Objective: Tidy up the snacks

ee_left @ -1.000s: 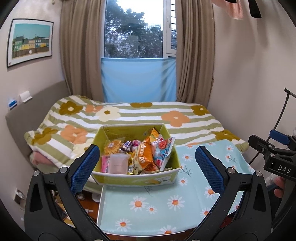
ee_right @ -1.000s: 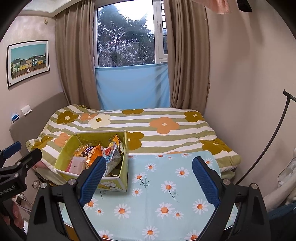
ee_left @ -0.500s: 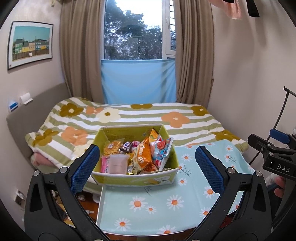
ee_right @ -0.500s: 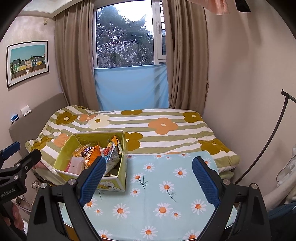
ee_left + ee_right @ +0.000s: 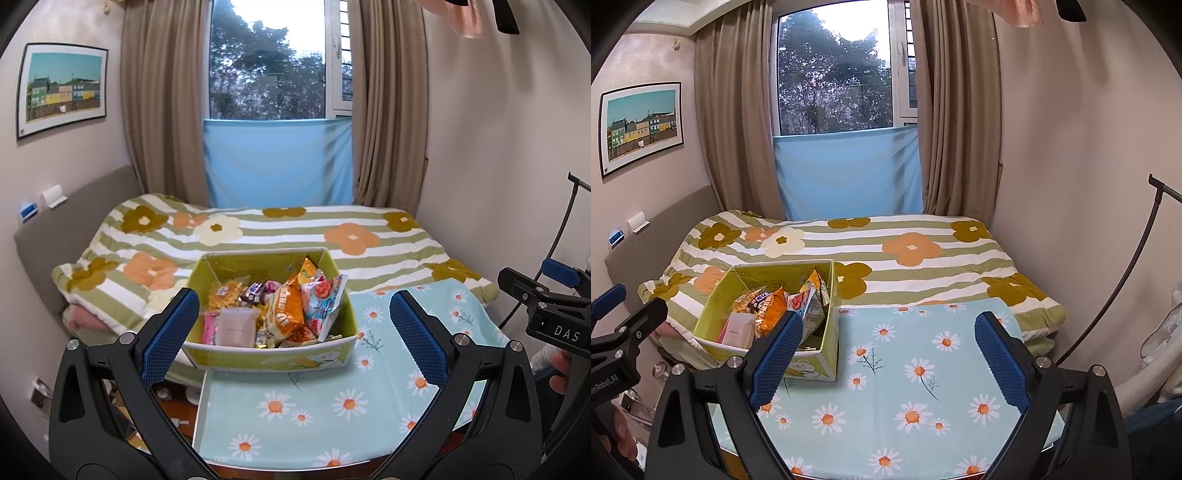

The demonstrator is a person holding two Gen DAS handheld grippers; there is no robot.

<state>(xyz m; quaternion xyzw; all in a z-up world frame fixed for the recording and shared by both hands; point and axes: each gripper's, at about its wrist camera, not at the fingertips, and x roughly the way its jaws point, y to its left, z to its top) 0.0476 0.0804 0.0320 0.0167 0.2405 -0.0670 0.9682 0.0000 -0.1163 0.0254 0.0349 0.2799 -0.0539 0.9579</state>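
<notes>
A yellow-green box [image 5: 236, 360] full of snack packets stands at the back left corner of the daisy-print table [image 5: 332, 417]. It holds an orange chip bag [image 5: 286, 310], a pink packet [image 5: 234, 328] and a red-and-blue packet [image 5: 325, 299]. The box also shows in the right wrist view [image 5: 827, 354]. My left gripper [image 5: 293, 339] is open and empty, held short of the box. My right gripper [image 5: 888, 360] is open and empty above the table, to the right of the box.
A bed with a green-striped flower quilt [image 5: 295, 229] lies right behind the table. Curtains and a window stand at the back. A black stand pole [image 5: 1126, 280] leans at the right wall. The floor shows to the left of the table [image 5: 177, 406].
Both grippers have drifted slightly; the view of the box and table has shifted a little. Both stay open and empty.
</notes>
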